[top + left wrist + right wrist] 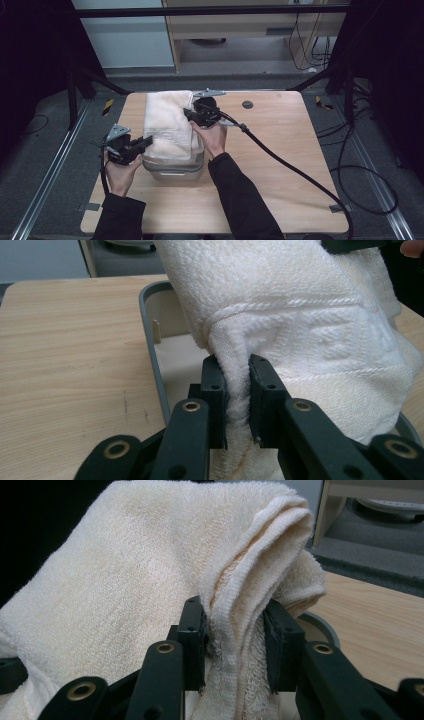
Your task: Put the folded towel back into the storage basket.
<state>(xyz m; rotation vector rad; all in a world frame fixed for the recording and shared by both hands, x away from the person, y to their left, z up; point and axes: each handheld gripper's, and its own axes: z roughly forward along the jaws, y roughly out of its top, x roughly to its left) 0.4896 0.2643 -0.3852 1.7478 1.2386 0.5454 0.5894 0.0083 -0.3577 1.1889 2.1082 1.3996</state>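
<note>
So there's a cream towel draped over a grey bin near the left half of a wooden table, seen from the high view. The towel hangs over the bin's top and runs back toward the far edge of the table.

The left gripper comes in from the left side and has its jaws clamped on a fold of the towel down by the near-left corner. In the left gripper view you can see the pinch really clearly: left gripper, a ridge of terry cloth squeezed between the two black jaws, with the bin's rim and its pale inside just behind.

The right gripper sits at the towel's far-right edge, also closed on it. In the right gripper view the right gripper has a thick bunch of folded hem layers sandwiched between its jaws, towel rising up behind.
</note>
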